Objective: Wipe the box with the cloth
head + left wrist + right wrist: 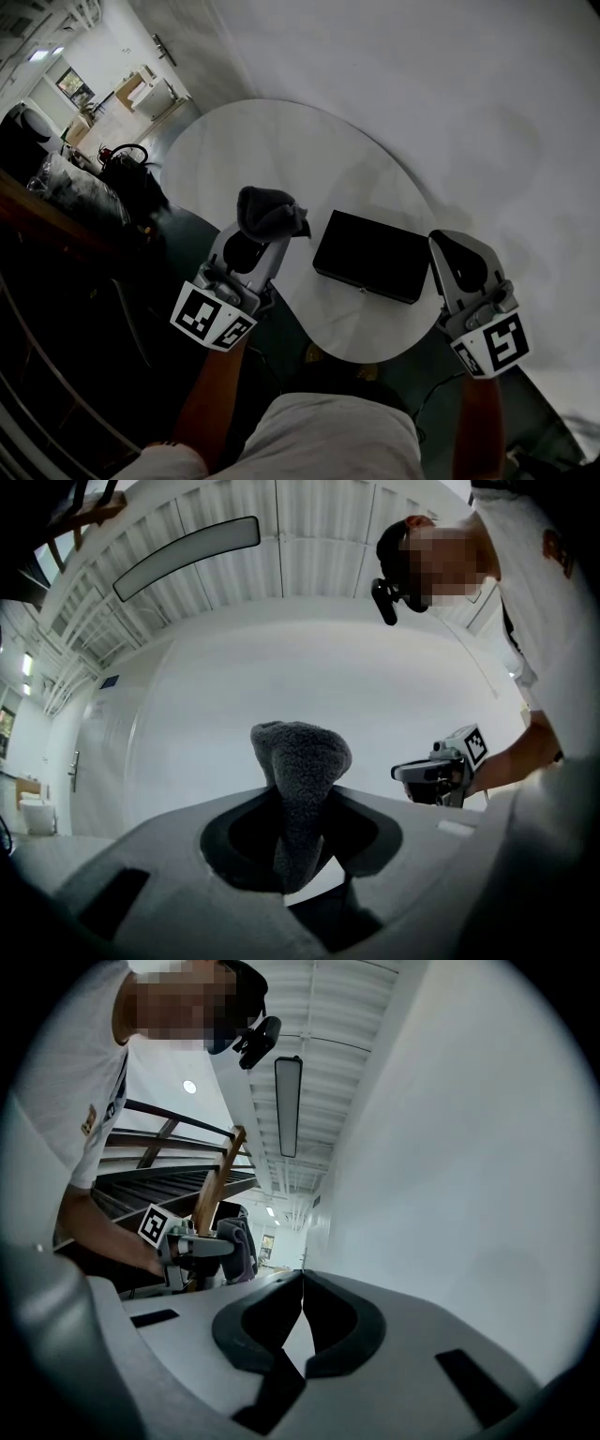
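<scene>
A flat black box (371,255) lies on the round white table (281,150), near its front edge. My left gripper (265,228) hovers just left of the box, shut on a dark grey cloth (269,213) that bunches out past the jaws. In the left gripper view the cloth (298,789) stands upright between the jaws, and the right gripper (441,772) shows beyond it. My right gripper (442,242) sits at the box's right end, its jaws shut with nothing between them (302,1309). The right gripper view also catches the left gripper (202,1249) and the cloth (239,1246).
The table stands against a white wall (450,103). A dark railing and dark clutter (84,197) lie to the left of the table. The person's arms and white shirt (319,436) fill the bottom of the head view.
</scene>
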{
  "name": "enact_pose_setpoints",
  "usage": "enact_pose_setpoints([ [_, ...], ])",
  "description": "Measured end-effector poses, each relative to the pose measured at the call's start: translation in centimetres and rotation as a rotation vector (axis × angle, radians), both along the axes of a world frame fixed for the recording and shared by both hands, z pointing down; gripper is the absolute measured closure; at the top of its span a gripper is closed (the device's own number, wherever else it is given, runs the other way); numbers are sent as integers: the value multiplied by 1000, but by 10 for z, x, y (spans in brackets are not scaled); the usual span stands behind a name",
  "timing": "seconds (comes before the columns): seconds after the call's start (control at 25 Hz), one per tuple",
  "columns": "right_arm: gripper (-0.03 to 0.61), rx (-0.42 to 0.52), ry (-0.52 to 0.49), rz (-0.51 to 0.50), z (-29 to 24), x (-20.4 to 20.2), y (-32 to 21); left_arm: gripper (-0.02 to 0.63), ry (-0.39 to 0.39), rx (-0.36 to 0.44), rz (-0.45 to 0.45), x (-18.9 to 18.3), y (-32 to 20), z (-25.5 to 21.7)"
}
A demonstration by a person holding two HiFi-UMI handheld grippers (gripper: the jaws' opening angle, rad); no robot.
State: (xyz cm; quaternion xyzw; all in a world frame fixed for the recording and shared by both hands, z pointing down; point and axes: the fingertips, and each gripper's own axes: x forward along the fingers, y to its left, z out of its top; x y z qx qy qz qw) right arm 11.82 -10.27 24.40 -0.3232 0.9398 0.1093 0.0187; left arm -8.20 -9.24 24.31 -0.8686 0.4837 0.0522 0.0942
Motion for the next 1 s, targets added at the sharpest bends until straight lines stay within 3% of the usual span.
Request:
enact_pose_setpoints([
  [0.52,563,-115,108,154,38,4,-23,500,-64,-139,76,-18,-47,40],
  [1.0,560,-395,145,310,101,25,-52,500,-131,-484,221,-31,-91,115],
])
